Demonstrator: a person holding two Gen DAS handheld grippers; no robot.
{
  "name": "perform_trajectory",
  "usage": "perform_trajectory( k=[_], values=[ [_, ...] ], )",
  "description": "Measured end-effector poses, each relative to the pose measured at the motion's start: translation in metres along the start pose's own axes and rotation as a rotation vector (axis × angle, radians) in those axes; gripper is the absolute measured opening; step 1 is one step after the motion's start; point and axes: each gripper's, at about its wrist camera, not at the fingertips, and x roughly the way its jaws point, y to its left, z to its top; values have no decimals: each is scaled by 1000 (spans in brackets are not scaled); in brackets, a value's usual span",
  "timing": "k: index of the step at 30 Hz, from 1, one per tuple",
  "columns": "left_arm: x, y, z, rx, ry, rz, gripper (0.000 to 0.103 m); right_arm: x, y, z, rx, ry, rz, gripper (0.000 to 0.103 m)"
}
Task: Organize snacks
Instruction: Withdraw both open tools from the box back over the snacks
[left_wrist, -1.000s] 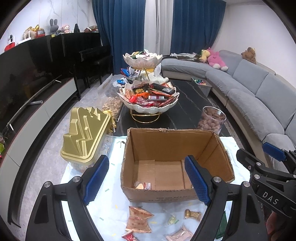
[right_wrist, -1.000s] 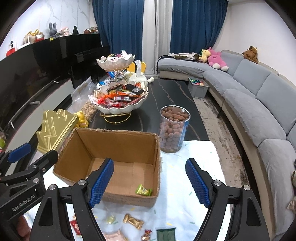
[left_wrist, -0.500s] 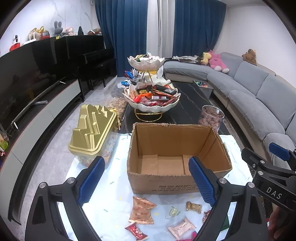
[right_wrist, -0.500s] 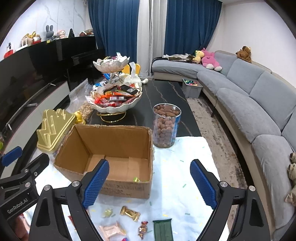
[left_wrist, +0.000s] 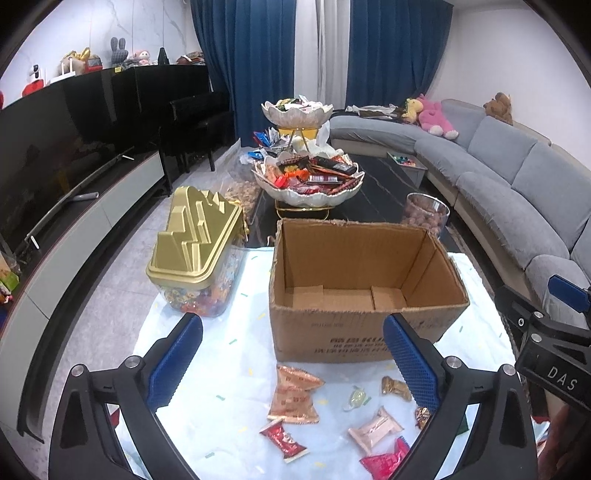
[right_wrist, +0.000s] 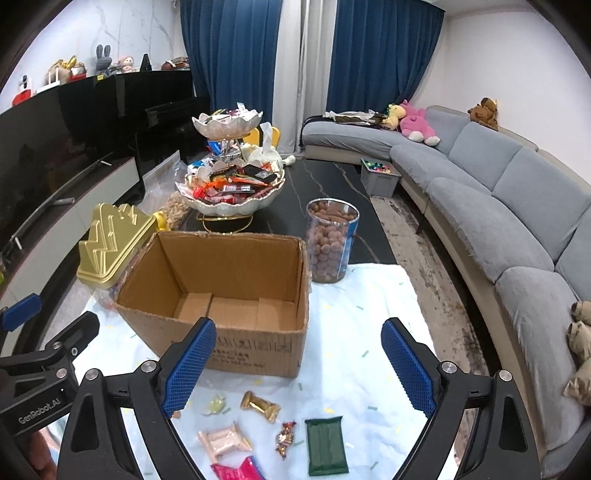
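My left tongs (left_wrist: 291, 365) are opening wide with nothing in them, and my right tongs (right_wrist: 299, 363) are wide apart and empty too. The snacks (left_wrist: 293, 397) lie on the white cloth (left_wrist: 229, 354) just in front of the open cardboard box (left_wrist: 332, 332).

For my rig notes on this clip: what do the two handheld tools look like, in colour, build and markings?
Both match: black angular frames with silver bolts, each carrying two fingers faced with blue cross-hatched pads. The left tool shows white "GenRobot.AI" lettering on its side in the right wrist view; the right tool shows white "DAS" in the left wrist view. No cables or sleeves are visible.
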Motion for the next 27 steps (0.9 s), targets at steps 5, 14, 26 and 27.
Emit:
perform_trajectory(
  k=[5,14,26,27],
  values=[
    [-4,5,-10,-1,6,-10,100,-3,3,-11,3,9,9,92],
    [-14,10,-33,-8,23,-18,100,-12,9,-30,2,15,28,92],
    [-16,16,-64,-16,57,-8,100,-17,15,-62,-3,33,46,92],
    [-16,16,-68,-16,60,-7,100,-16,15,-61,-4,34,46,92]
  ],
)
